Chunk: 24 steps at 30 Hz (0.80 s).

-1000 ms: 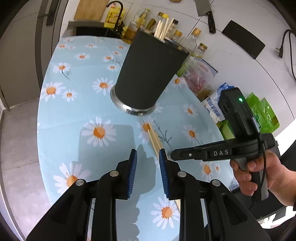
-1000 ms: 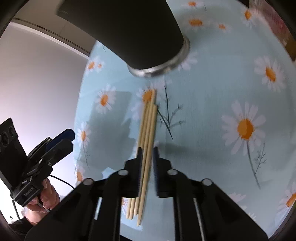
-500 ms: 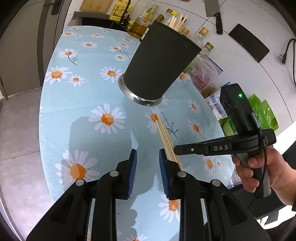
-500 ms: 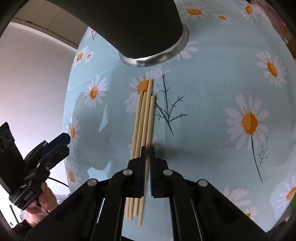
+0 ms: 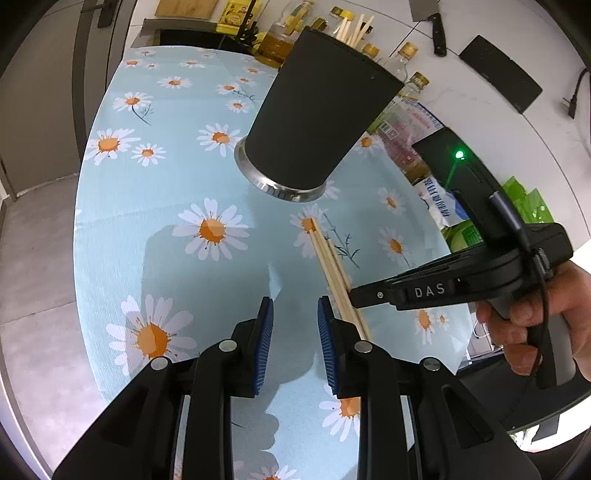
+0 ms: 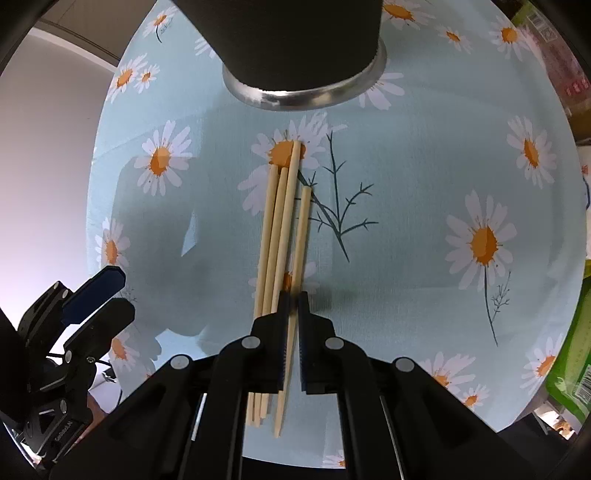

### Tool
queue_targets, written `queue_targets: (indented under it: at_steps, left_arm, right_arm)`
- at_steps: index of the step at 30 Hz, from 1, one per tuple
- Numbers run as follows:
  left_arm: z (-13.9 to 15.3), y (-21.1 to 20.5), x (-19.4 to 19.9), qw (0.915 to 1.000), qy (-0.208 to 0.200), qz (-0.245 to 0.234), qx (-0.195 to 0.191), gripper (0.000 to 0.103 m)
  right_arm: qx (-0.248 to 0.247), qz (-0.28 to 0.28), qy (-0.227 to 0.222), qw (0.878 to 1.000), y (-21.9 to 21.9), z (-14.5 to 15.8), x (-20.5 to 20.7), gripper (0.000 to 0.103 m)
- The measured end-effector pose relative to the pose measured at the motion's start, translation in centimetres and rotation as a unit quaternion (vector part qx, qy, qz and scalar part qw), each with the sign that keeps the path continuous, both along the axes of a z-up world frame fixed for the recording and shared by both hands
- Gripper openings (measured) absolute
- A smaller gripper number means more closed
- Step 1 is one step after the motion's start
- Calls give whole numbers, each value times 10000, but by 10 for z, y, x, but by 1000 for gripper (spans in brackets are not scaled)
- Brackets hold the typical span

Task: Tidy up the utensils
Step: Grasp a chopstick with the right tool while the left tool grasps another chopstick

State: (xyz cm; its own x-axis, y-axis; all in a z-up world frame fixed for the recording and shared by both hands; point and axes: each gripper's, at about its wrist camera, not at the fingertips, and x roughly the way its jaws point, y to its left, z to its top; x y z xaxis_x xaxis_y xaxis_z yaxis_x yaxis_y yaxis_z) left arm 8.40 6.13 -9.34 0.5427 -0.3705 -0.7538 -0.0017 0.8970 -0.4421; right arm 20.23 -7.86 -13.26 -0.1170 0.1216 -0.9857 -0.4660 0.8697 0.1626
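Pale wooden chopsticks (image 6: 282, 236) lie in a tight bundle on the daisy-print cloth (image 6: 424, 177) that covers your counter, running from near you toward the far side, their far tips just short of the holder. In the right wrist view four sticks show; the rightmost one (image 6: 301, 236) sits slightly apart from the other three, and your right claw (image 6: 291, 325) has its two blue-padded fingers drawn close together around it near its near end. The gap is very narrow and the stick runs straight through it, so the claw looks clamped on that single chopstick.

The dark utensil holder (image 5: 314, 125) with a shiny metal base ring stands upright on the cloth just beyond the bundle, and more chopsticks (image 5: 356, 27) stick up out of its top.

Your left claw (image 5: 293, 343) hovers over the cloth to the left of the bundle, fingers apart, with nothing between the blue pads (image 5: 265, 343). From that view the right claw (image 5: 373, 294) reaches in from the right across the near end of the sticks.

Behind the counter, on the far side, stand oil bottles (image 5: 280, 40), and a cleaver (image 5: 430, 14) hangs on the white wall.
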Motion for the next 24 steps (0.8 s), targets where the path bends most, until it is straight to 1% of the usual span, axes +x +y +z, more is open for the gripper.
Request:
queue_targets:
  at_steps: [3, 6, 9, 12, 15, 17, 24]
  left_arm:
    - [-2, -1, 2, 10000, 78, 54, 9, 24]
    - [-5, -5, 4, 9998, 177, 88, 80, 24]
    - [-8, -8, 6, 9995, 259, 150, 99, 24]
    - [-8, -12, 9, 9992, 314, 186, 161, 24]
    - [-6, -16, 12, 9989, 354, 197, 234, 24]
    - [-5, -22, 14, 9986, 402, 187, 295, 24]
    - [-6, -49, 26, 9961, 680, -26, 569, 24]
  right_arm:
    - [-83, 3, -81, 9999, 1, 1, -2, 5]
    - [-186, 149, -197, 9995, 12, 0, -4, 5]
    - [-122, 221, -247, 9994, 20, -2, -14, 4]
    - [68, 173, -79, 9998, 14, -2, -10, 5]
    - [192, 141, -130, 9996, 8, 2, -4, 5]
    - [382, 116, -47, 9992, 1, 6, 0, 5]
    - [893, -4, 78, 9960, -32, 26, 16, 5]
